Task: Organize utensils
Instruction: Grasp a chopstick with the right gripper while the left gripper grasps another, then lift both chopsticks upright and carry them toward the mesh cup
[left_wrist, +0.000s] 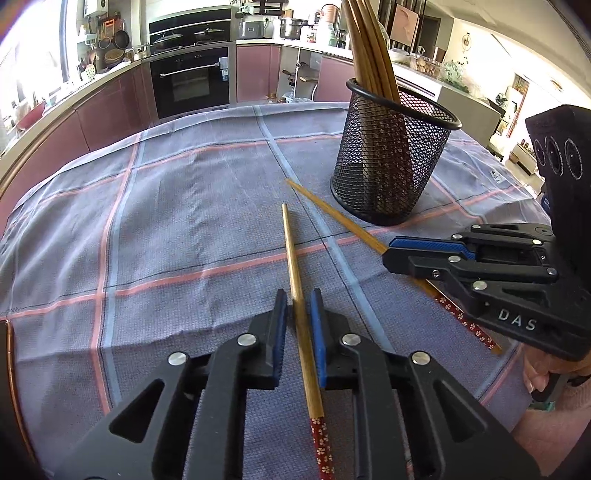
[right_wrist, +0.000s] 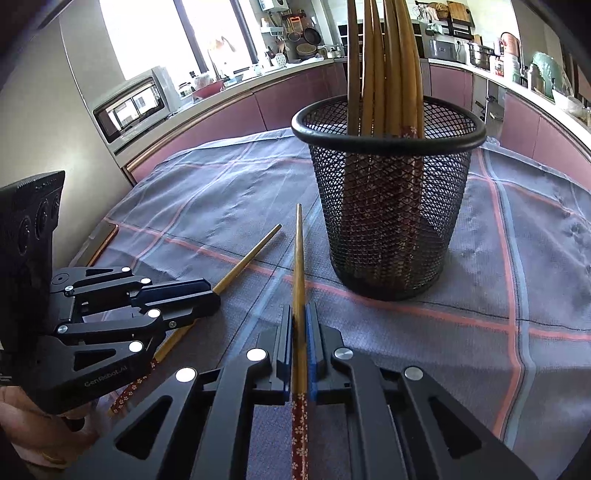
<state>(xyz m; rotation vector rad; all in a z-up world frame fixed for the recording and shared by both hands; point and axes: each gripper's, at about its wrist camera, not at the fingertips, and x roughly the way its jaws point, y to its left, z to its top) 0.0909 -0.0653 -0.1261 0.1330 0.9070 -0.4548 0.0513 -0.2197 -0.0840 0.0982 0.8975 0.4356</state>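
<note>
A black mesh cup (left_wrist: 391, 162) holds several wooden chopsticks (left_wrist: 369, 48) upright on a checked cloth; it also shows in the right wrist view (right_wrist: 388, 206). One chopstick (left_wrist: 295, 266) with a red flowered end lies between the fingers of my left gripper (left_wrist: 298, 306), which stands a little open around it. My right gripper (right_wrist: 300, 325) is shut on a second chopstick (right_wrist: 298, 258), which points toward the cup. In the left wrist view the right gripper (left_wrist: 391, 254) sits over that chopstick (left_wrist: 332, 214). The left gripper (right_wrist: 210, 295) shows at the left of the right wrist view.
The grey-blue cloth (left_wrist: 166, 221) with pink and blue lines covers a round table. Kitchen counters, an oven (left_wrist: 192, 81) and a microwave (right_wrist: 133, 103) stand beyond the table's far edge.
</note>
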